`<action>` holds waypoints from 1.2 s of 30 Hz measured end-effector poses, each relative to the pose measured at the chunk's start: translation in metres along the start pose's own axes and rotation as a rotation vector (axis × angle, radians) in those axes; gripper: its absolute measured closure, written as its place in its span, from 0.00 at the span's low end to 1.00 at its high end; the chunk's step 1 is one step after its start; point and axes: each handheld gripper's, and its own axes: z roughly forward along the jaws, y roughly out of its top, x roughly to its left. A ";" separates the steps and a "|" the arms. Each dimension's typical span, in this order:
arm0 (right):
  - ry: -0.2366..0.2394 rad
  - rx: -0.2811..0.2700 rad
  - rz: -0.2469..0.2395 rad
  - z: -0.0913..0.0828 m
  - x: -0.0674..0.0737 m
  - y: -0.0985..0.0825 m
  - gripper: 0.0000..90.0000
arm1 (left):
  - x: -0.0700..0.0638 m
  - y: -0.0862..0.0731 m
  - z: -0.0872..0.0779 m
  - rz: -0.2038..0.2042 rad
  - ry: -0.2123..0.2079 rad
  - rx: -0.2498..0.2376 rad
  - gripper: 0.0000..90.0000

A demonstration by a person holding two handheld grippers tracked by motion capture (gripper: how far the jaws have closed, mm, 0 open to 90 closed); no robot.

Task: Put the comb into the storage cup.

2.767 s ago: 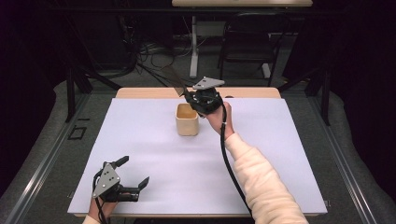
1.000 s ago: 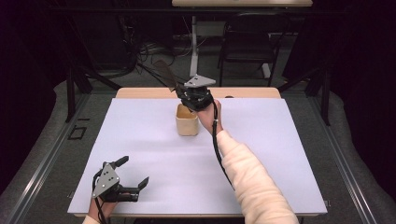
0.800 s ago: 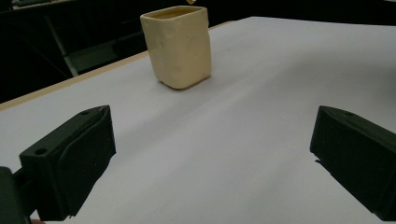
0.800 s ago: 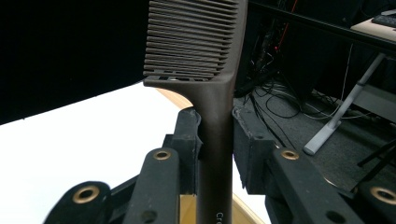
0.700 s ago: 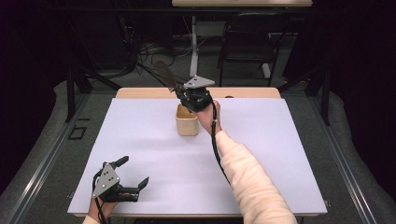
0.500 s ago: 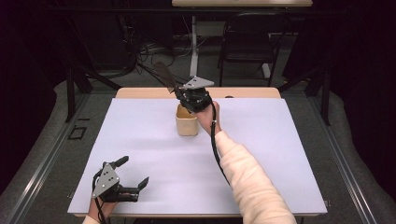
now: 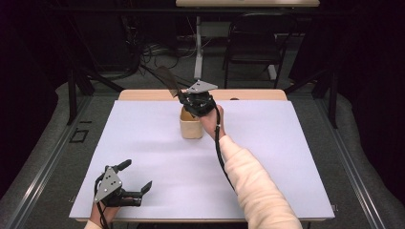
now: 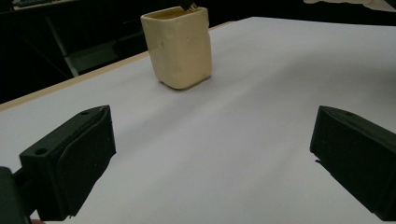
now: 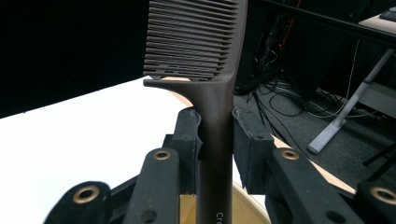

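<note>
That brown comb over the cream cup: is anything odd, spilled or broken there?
Nothing stands out. The dark brown plastic comb is clamped whole in the right hand-held gripper, its handle reaching down into the upright cream cup; no spill.

You see a dark brown comb (image 9: 205,56) with pale lettering on its handle, a cream-yellow cup (image 8: 180,46), a white table cover (image 7: 143,143) over a light wood tabletop (image 7: 143,94), black gripper jaws, grey plates, and a cream sleeve (image 7: 253,186).

A lab: black curtains (image 7: 28,57), floor cables (image 7: 157,50), taped table (image 7: 267,143).
</note>
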 end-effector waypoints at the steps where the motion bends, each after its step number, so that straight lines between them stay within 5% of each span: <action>1: 0.001 0.003 0.000 0.000 0.000 -0.001 0.80 | 0.000 0.000 0.000 0.000 -0.001 0.000 0.00; 36: 0.025 0.028 -0.003 0.005 0.001 -0.014 0.80 | 0.000 0.000 0.000 0.001 0.001 0.000 0.00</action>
